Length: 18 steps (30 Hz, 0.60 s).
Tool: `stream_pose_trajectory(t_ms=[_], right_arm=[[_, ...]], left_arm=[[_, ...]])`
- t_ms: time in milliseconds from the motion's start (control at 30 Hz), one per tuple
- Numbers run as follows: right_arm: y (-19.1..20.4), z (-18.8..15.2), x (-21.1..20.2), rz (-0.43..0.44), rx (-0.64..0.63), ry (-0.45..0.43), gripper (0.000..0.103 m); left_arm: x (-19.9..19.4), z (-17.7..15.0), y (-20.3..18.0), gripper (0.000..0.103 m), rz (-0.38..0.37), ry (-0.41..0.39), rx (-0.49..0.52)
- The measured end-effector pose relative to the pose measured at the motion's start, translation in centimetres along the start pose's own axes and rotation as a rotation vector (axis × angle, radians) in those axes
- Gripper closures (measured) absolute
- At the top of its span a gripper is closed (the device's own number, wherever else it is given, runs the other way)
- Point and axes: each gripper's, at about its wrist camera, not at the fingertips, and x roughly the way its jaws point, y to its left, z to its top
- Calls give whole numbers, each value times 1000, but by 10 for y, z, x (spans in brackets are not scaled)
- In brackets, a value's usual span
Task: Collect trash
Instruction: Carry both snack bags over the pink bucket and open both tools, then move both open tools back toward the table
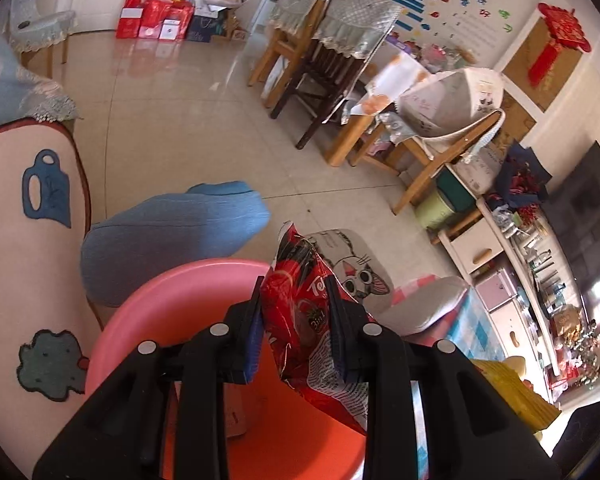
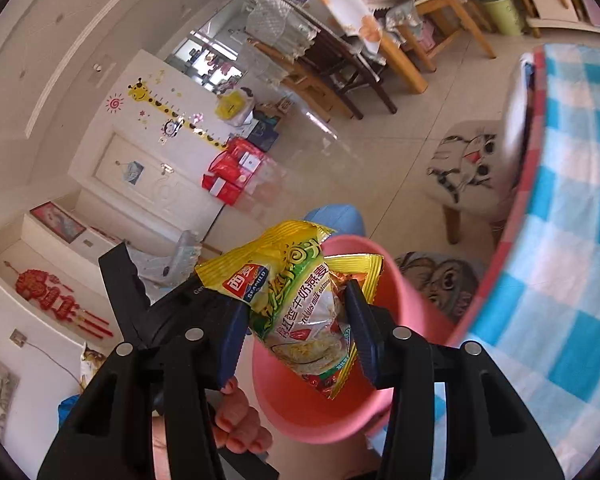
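While both stand upright over the pink bin [image 1: 172, 300], each hand-held gripper (left [image 1: 296, 322], right [image 2: 300, 328]) clamps a wrapper.

A pale tiled floor [image 1: 172, 128] fills the room. Wooden chairs [image 1: 300, 52] with lace-edged covers stand around a dining table [image 1: 384, 92] under a flowered cloth. Red gift bags [image 1: 156, 18] are lined up against the far wall beside a white door [image 2: 140, 172], which carries a giraffe height sticker [image 2: 156, 100]. A small stool with a cartoon cat cushion [image 2: 468, 164] stands on the floor just beside the edge of a blue-and-white checked cloth [image 2: 572, 216] trimmed in pink. A red knot ornament [image 1: 560, 40] hangs on the wall. A light green bin [image 1: 436, 208] sits under a white shelf unit [image 1: 484, 240] crowded with small items.
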Motion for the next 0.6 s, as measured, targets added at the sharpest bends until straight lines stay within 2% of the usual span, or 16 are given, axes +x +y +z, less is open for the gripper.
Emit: stream_pose_trajectory(t_ms=[100, 133, 167, 233, 300, 333, 467, 600], right_arm=[[6, -2, 23, -30, -2, 47, 47], [7, -4, 24, -42, -5, 49, 43], [8, -5, 24, -56, -13, 41, 41], [8, -8, 16, -104, -31, 16, 29], [11, -12, 1, -156, -65, -27, 21], [12, -16, -7, -179, -85, -52, 17], [20, -26, -39, -297, -176, -134, 15], [23, -36, -72, -452, -317, -208, 12]], left_arm=[[4, 4, 3, 71, 45, 1, 9], [3, 5, 3, 62, 58, 0, 21], [1, 5, 3, 47, 73, -11, 35], [-5, 3, 4, 31, 126, -54, 49], [-13, 1, 1, 28, 142, -105, 73], [-16, 0, -2, 21, 139, -122, 85], [-29, -6, -13, 16, 89, -222, 113], [-42, -16, -30, 6, -36, -330, 142]])
